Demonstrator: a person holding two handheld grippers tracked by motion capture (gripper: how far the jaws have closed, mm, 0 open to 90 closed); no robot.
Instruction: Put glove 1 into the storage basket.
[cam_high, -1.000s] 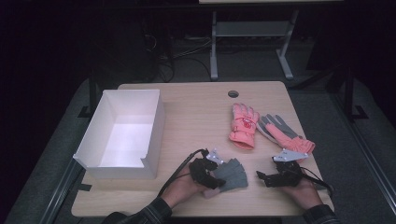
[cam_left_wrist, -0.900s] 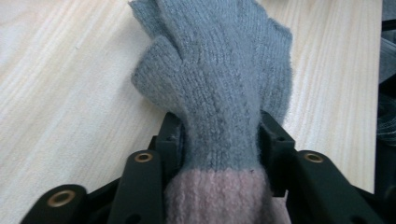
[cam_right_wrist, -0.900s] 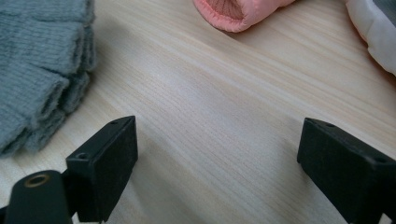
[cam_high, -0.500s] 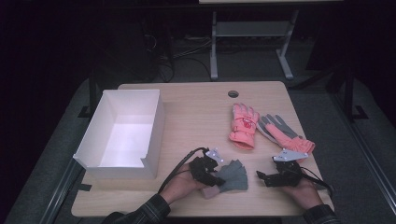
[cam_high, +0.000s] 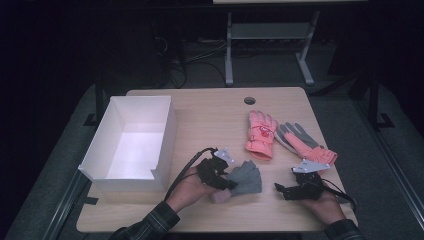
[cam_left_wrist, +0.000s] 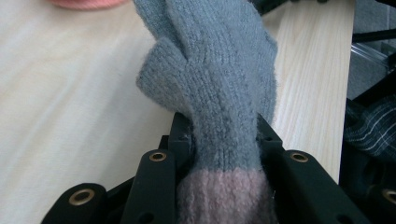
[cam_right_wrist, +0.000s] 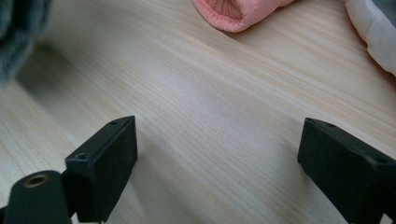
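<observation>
A grey knitted glove (cam_high: 247, 178) with a pale pink cuff is caught near the table's front edge. My left gripper (cam_high: 230, 181) is shut on it just above the cuff, and its jaws have just been closing with the glove between them. In the left gripper view the glove (cam_left_wrist: 219, 79) rises from between the black jaws of my left gripper (cam_left_wrist: 222, 133) and its fingers droop toward the wood. My right gripper (cam_high: 278, 189) rests open at the front right, over bare wood, seen closer as the right gripper (cam_right_wrist: 217, 154).
A white open box (cam_high: 166, 142) stands at the left. A pink ski glove (cam_high: 261, 135) and a pink glove with a grey palm (cam_high: 305, 144) lie at the right; the pink cuff (cam_right_wrist: 238, 11) is ahead of my right jaws. A cable hole (cam_high: 249, 100) is near the far edge.
My left gripper has closed on the grey glove and risen a little with it, bunching the glove up off the table. The right hand has stayed put.
</observation>
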